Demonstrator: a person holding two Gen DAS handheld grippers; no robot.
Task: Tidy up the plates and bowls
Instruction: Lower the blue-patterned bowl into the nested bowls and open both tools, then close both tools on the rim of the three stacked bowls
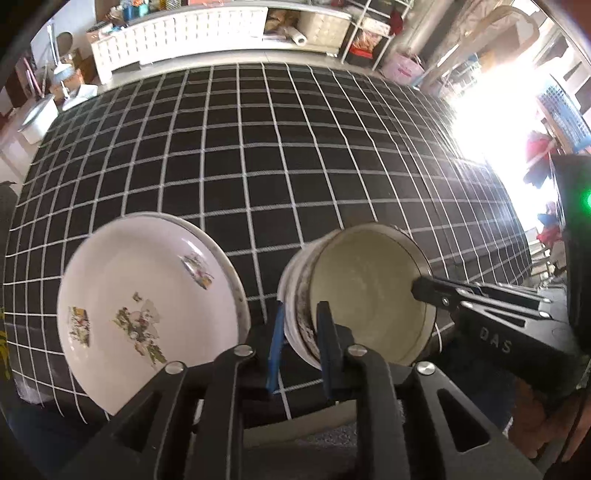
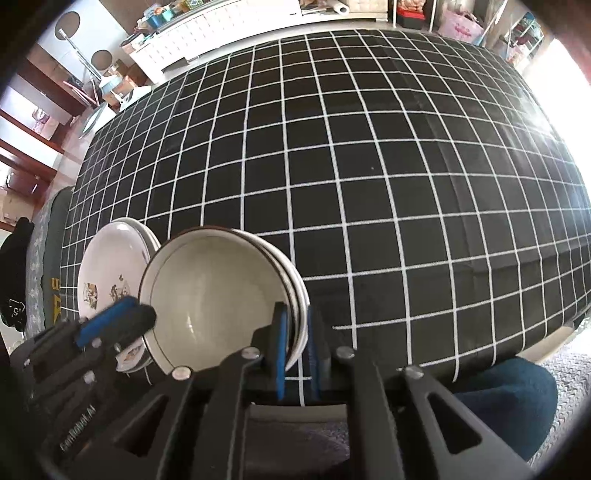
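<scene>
At the bottom of the left wrist view the left gripper (image 1: 301, 343) straddles the near wall of the stacked bowls (image 1: 365, 295); one blue finger sits outside the wall, the other inside, and a sliver of gap shows beside the outer finger, so the jaws stand slightly spread with the rim between them rather than pinching it. In the lower right of that view the right gripper's black tips reach onto the far side of the same rim. Just left of the bowls, in the lower left of the frame, lies a stack of plates (image 1: 147, 306), white with small flower prints, the top one tilted toward the camera; bowls and plates sit close together but apart on the black tablecloth (image 1: 277, 155) with its white grid.

In the right wrist view the right gripper (image 2: 297, 350) at bottom centre has its blue fingers on either side of the bowls' rim, close against it; whether the fingers truly squeeze the rim I cannot tell. The left gripper's blue-padded tip enters from the lower left, at the opposite edge of the bowls, with the plates partly hidden behind.

Beyond the cloth, along the top of both views, stands a white cabinet (image 1: 177, 33) with cluttered shelves; strong glare fills the upper right.
</scene>
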